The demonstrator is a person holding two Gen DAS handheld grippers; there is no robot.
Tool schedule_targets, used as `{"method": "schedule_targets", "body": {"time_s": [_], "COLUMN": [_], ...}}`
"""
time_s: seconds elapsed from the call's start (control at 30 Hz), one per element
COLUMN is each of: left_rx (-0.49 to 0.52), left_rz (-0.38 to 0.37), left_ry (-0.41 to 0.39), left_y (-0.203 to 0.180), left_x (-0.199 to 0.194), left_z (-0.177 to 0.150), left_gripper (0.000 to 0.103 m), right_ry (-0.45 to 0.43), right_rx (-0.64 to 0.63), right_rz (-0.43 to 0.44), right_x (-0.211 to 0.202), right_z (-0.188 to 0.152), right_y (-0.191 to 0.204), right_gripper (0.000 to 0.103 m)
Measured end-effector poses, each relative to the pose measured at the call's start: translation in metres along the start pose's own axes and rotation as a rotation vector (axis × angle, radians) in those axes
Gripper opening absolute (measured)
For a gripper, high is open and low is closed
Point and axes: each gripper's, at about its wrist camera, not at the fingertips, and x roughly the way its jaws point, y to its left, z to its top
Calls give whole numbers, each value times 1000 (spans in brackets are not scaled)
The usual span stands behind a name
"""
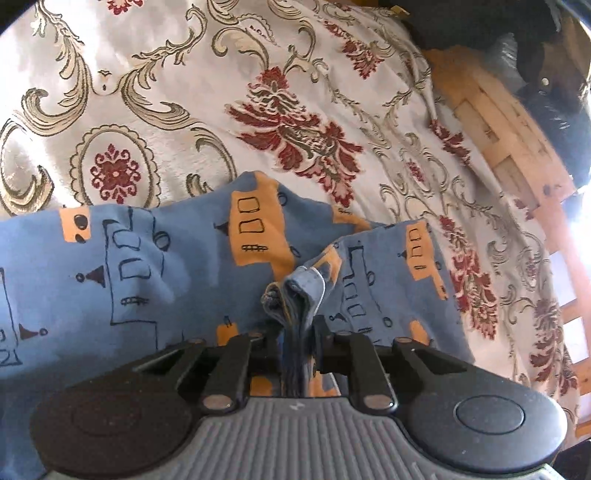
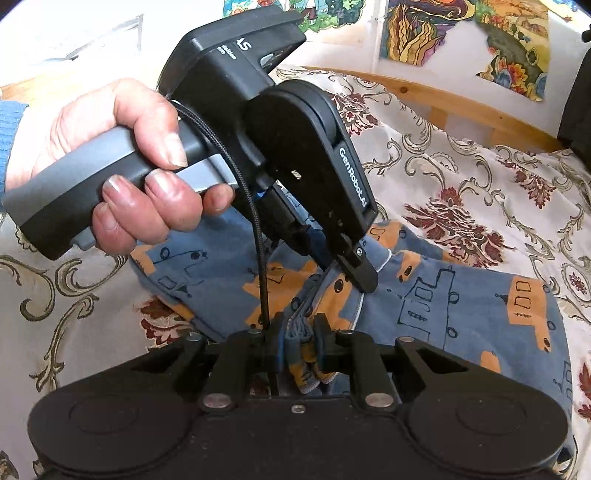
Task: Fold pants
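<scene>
Blue pants printed with orange blocks and black line drawings lie on a flowered bedspread. My left gripper is shut on a bunched, folded edge of the cloth that sticks up between its fingers. In the right wrist view the pants spread to the right, and my right gripper is shut on a thick wad of layered fabric. The left gripper, held by a person's hand, points down onto the pants just beyond my right fingertips.
The cream bedspread with red flowers and olive scrolls covers the bed on all sides. A wooden bed frame runs along the right edge, a wooden headboard rail at the back. Colourful pictures hang on the wall.
</scene>
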Motion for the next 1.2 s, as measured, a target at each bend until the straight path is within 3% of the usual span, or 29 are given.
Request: {"method": "schedule_targets", "body": {"time_s": [0.03,0.07,0.1,0.13,0.17,0.2,0.27,0.33,0.4,0.5,0.53,0.63,0.8,0.9,1.1,1.2], "left_rx": [-4,-11,-9,4,12,18,32,63,112,150,156,160,62,11,9,55], "left_rz": [3,15,39,66,97,128,186,256,375,564,581,571,517,533,510,617], "left_ry": [-5,-18,-45,-89,-144,-202,-319,-378,-389,-345,-341,-388,-384,-417,-479,-396], "left_y": [-1,-2,-6,-11,-15,-19,-30,-43,-59,-69,-68,-58,-35,-44,-70,-77], "left_x": [-3,-7,-14,-23,-31,-38,-46,-44,-28,2,8,12,-4,-19,-36,-18], "left_z": [-1,-2,-5,-10,-15,-22,-36,-42,-43,-42,-44,-55,-58,-64,-98,-114], "left_gripper": [24,30,34,37,51,70,84,87,89,88,88,94,99,98,100,100], "right_ry": [-1,1,-3,-21,-49,-72,-105,-107,-97,-119,-123,-68,-93,-112,-59,51], "right_rx": [-7,-26,-45,-65,-96,-129,-221,-284,-275,-231,-232,-247,-176,-155,-188,-218], "right_rz": [6,16,18,12,-5,-42,-163,-284,-392,-460,-471,-498,-489,-494,-370,-369], "right_x": [-2,-8,-16,-26,-39,-49,-58,-49,-29,0,9,37,35,12,-43,-41], "right_z": [0,1,1,0,-1,-2,-6,-7,-4,-2,-3,-12,-12,-6,-24,-36], "right_y": [-2,-6,-12,-19,-30,-39,-64,-90,-117,-144,-147,-157,-169,-159,-127,-118], "right_gripper": [23,35,54,64,79,87,90,92,92,93,93,94,99,98,101,101]}}
